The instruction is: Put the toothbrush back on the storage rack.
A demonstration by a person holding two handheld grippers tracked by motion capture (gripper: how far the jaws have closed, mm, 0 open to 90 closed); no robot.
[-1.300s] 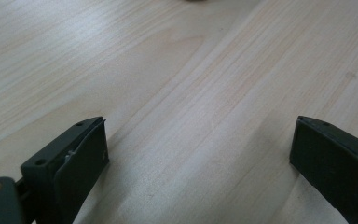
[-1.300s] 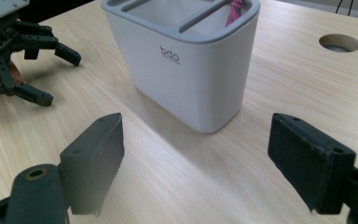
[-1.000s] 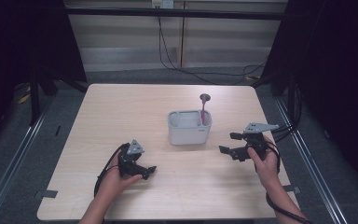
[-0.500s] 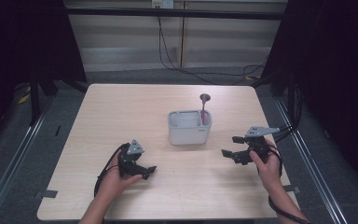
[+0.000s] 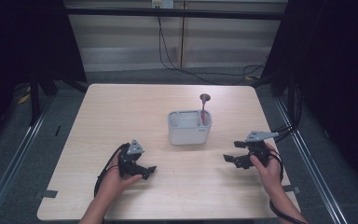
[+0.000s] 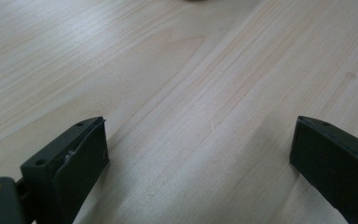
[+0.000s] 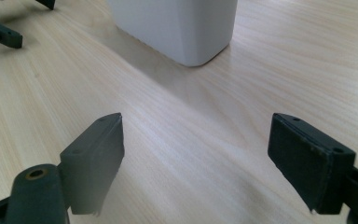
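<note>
A white rectangular container (image 5: pixel 189 127) stands near the middle of the wooden table (image 5: pixel 121 112), with a pink-handled utensil (image 5: pixel 203 110) leaning upright in its right end. My left gripper (image 5: pixel 145 171) rests low on the table at the front left, open, with bare wood between its jaws (image 6: pixel 200 154). My right gripper (image 5: pixel 230 157) is at the front right, open and pointing left toward the container (image 7: pixel 177 25), with nothing between its jaws (image 7: pixel 196 154). The other gripper's jaw tips (image 7: pixel 2 32) show at the far left of the right gripper view.
The table's front edge (image 5: pixel 168 218) lies close below both hands. Dark cables (image 5: pixel 284 130) trail off the right side of the table. Metal rails (image 5: pixel 9 158) run along the floor on either side.
My right gripper has dropped lower and come nearer the table's front edge. The left gripper has stayed where it was.
</note>
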